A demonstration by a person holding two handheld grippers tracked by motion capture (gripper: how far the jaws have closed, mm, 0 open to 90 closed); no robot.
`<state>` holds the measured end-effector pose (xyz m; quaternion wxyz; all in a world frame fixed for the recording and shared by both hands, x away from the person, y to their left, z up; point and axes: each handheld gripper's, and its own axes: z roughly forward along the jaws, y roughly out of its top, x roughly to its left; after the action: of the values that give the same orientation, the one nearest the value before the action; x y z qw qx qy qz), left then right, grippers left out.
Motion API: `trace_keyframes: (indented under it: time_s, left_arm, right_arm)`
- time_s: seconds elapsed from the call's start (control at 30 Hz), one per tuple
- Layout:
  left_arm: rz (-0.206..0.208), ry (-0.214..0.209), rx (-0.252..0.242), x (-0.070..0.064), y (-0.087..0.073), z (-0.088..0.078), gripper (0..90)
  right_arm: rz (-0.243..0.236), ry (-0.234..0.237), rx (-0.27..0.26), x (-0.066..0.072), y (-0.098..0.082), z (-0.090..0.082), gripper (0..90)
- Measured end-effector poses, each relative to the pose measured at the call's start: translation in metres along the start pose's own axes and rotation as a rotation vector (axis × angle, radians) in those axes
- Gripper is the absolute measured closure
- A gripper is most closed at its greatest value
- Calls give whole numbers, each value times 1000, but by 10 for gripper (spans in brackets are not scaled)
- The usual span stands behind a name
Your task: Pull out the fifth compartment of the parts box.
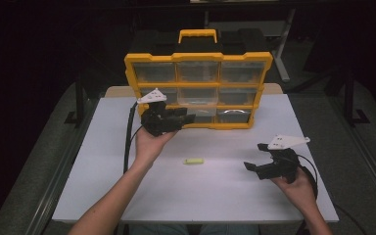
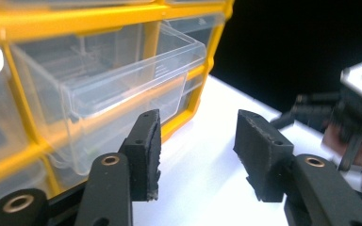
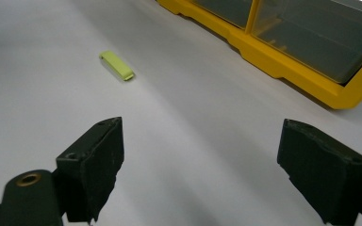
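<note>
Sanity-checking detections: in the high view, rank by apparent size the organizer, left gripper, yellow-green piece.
1. Yellow organizer, largest by far.
2. Left gripper, held at the organizer's bottom row.
3. Yellow-green piece, smallest, lying on the table.

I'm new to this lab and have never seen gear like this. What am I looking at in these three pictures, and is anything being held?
No robot here: a person holds a hand-operated gripper in each hand. The high view looks down on a white table. The left gripper is up at a yellow organizer case that stands upright with clear plastic drawers; the right gripper hovers over the table on the right. The other two pictures come from cameras riding on each gripper, looking along its two black jaws. In the left gripper view, one clear drawer sticks out of the case. A small yellow-green piece lies on the table between the hands. Both pairs of jaws stand open with nothing between them, so nothing is held.
</note>
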<state>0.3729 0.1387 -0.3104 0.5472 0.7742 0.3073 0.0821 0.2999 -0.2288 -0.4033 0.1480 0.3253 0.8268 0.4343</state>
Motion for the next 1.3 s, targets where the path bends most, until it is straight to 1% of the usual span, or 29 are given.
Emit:
trace_keyframes:
  time_s: [0.07, 0.1, 0.23, 0.27, 0.33, 0.4, 0.47, 0.57, 0.63, 0.67, 0.8, 0.83, 0.87, 0.9, 0.93, 1.0, 1.07, 1.1, 1.17, 1.23, 1.27, 1.3]
  left_arm:
    - [79, -8, 42, -1, 7, -3, 498]
    - [104, -8, 60, -2, 11, -4, 497]
    - [208, -43, 126, -4, 25, -6, 495]
    - [241, -47, 147, -4, 28, -6, 493]
    - [293, -57, 179, -5, 35, -5, 489]
    - [329, -70, 200, -5, 42, -4, 485]
    - [355, -84, 218, -3, 50, -3, 468]
    - [393, -89, 243, 1, 61, -1, 473]
    - [426, -78, 256, 3, 67, 0, 476]
    - [437, -78, 268, 4, 70, 1, 494]
    - [440, -91, 295, 8, 81, 7, 489]
    - [451, -95, 301, 8, 83, 9, 488]
    - [451, -100, 308, 9, 85, 12, 488]
    - [464, -97, 318, 9, 86, 15, 488]
    - [467, -96, 333, 10, 88, 18, 487]
    - [485, -83, 358, 12, 90, 23, 490]
    - [476, -95, 360, 15, 91, 27, 496]
    - [464, -95, 360, 16, 90, 30, 495]
    - [468, -98, 382, 20, 90, 34, 499]
    - [455, -98, 399, 24, 89, 37, 498]
    - [447, -100, 401, 26, 88, 39, 500]
    - [418, -100, 397, 26, 86, 42, 500]
  right_arm:
    - [-1, 0, 0, 0, 0, 0, 142]
    - [3, -1, 4, 1, 0, 0, 142]
    - [4, 0, 4, 1, 0, 0, 142]
    - [0, 1, 2, 0, 0, 0, 142]
    - [2, 1, 0, 0, 0, 0, 142]
    - [4, 1, -1, 0, 0, 0, 142]
    - [3, 3, -1, -1, 0, 0, 142]
    - [3, 3, 2, -1, 0, 0, 142]
    - [2, 3, 3, -1, 0, 1, 142]
    - [3, 5, 3, -1, 0, 1, 143]
    - [2, 9, 4, -1, 0, 1, 143]
    - [4, 10, 5, -1, 0, 1, 144]
    - [6, 10, 6, 0, 0, 1, 144]
    - [6, 11, 6, 0, 0, 1, 144]
    - [7, 13, 6, 0, 0, 1, 144]
    - [2, 16, 7, 0, 0, 1, 144]
    - [-3, 17, 3, -1, 0, 1, 144]
    - [-2, 17, 1, 0, 0, 0, 144]
    - [-1, 17, -2, -1, 0, 0, 144]
    - [0, 19, 2, -1, 1, 0, 144]
    - [1, 21, 10, -1, 1, 1, 145]
    - [1, 21, 10, -1, 1, 1, 145]
